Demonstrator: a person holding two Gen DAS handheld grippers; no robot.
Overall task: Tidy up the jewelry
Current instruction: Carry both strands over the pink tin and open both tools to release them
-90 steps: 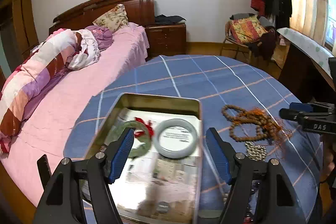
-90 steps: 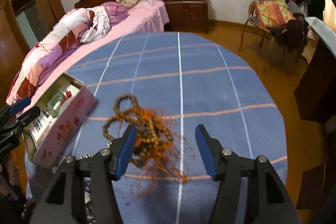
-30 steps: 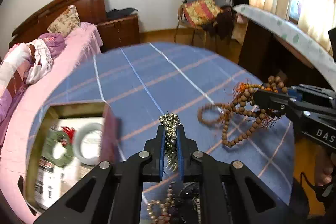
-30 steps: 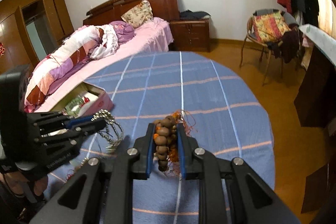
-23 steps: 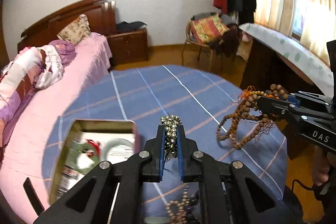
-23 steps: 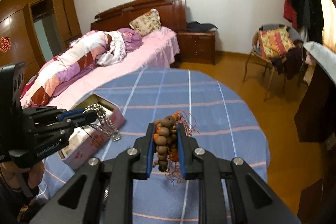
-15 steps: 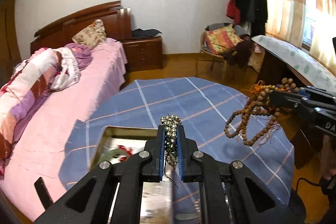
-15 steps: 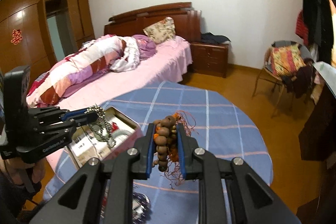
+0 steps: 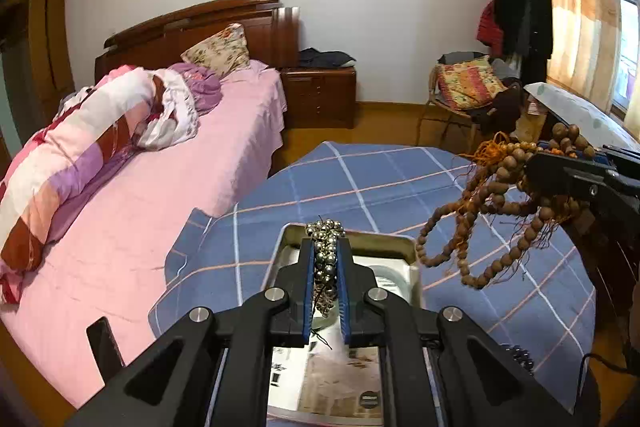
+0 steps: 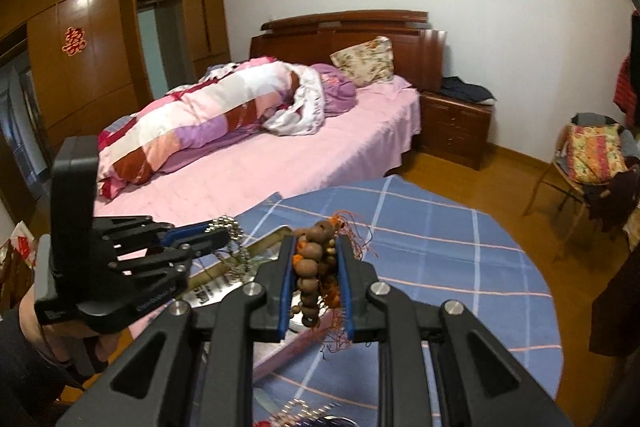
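Silver-bead chain point(image 9: 326, 259) clamped in left tool point(image 9: 325, 281), wooden-bead strand point(image 10: 312, 277) clamped in right tool point(image 10: 316, 291), both carried above open tin point(image 9: 394, 263) on desk point(image 9: 360, 183); next, lowered and released inside.

Silver bead chain point(image 9: 325, 259): bunched, pinched between blue pads, hanging over the open tin point(image 9: 396, 259), clear of it. Wooden bead necklace point(image 9: 486, 223): brown, with orange tassels, loops dangling in the air beside the tin's right edge. Tin: metal, rectangular, printed paper inside, on the blue checked tablecloth point(image 9: 360, 179).
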